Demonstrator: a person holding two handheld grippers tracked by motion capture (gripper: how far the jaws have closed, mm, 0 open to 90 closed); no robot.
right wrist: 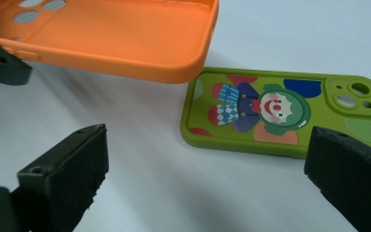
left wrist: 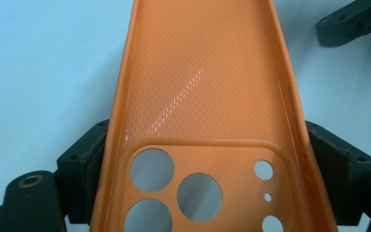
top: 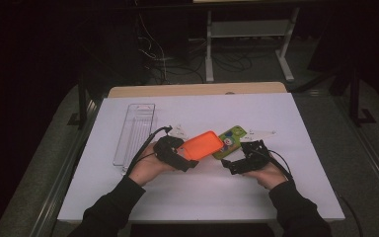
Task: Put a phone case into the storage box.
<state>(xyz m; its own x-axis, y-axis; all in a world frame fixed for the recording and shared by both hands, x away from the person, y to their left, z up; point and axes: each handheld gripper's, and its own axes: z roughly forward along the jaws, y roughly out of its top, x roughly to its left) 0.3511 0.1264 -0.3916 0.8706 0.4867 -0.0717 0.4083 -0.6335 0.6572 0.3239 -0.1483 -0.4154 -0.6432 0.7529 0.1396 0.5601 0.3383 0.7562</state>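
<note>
Right tongs (right wrist: 200, 179) agape; clown print on green case (right wrist: 280, 113).

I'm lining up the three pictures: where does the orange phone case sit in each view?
High view: orange phone case at table centre, held by the left tongs.
Left gripper view: it runs up the middle, jaws pressing both sides.
Right gripper view: upper left.
Shared landmark: the green phone case, beside it.
</note>
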